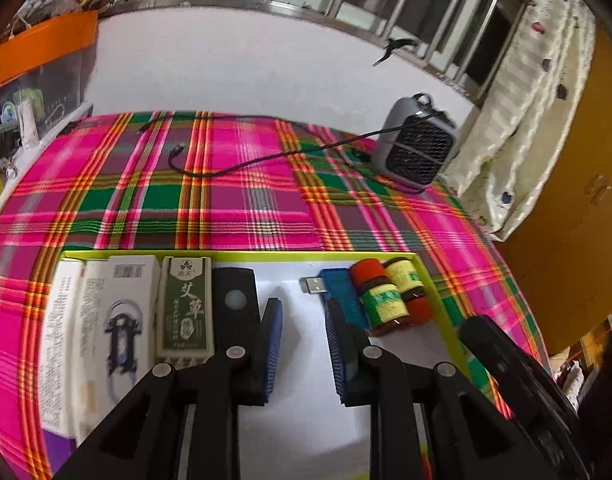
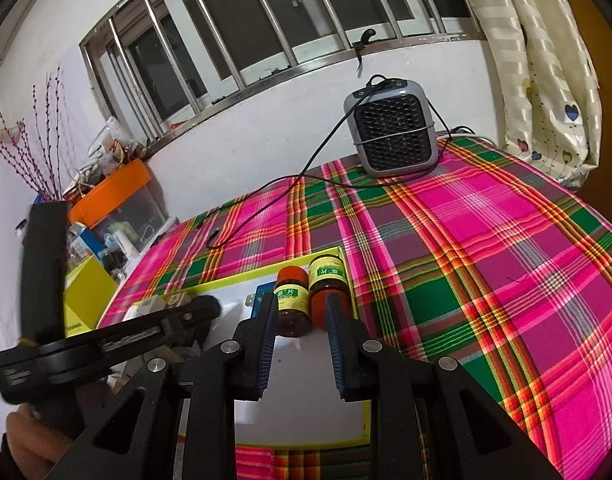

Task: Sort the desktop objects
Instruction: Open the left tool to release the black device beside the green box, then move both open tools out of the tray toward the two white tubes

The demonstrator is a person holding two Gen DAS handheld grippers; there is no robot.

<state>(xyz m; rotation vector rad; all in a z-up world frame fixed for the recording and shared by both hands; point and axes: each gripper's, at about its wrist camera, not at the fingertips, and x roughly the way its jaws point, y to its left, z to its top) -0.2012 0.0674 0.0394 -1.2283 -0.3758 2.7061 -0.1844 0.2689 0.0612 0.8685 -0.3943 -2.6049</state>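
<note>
A tray with a yellow-green rim [image 1: 266,255] lies on the plaid cloth. At its left end stand white boxes [image 1: 106,320], a green box [image 1: 184,308] and a black block [image 1: 234,300]. At its right end lie a blue USB device [image 1: 338,292] and two red-capped bottles with yellow labels [image 1: 382,300]. My left gripper [image 1: 302,312] hovers over the white tray floor, jaws narrowly open with nothing between them. My right gripper [image 2: 301,300] hangs above the tray's near right part, jaws narrowly apart and empty; the bottles [image 2: 292,308] lie beyond its tips.
A grey fan heater [image 1: 416,144] stands at the far right of the table, its black cable [image 1: 226,170] trailing across the cloth. An orange-lidded clear box [image 2: 110,192] and clutter sit at the left. A curtain [image 2: 546,80] hangs at the right. A hand [image 2: 26,440] holds the left gripper.
</note>
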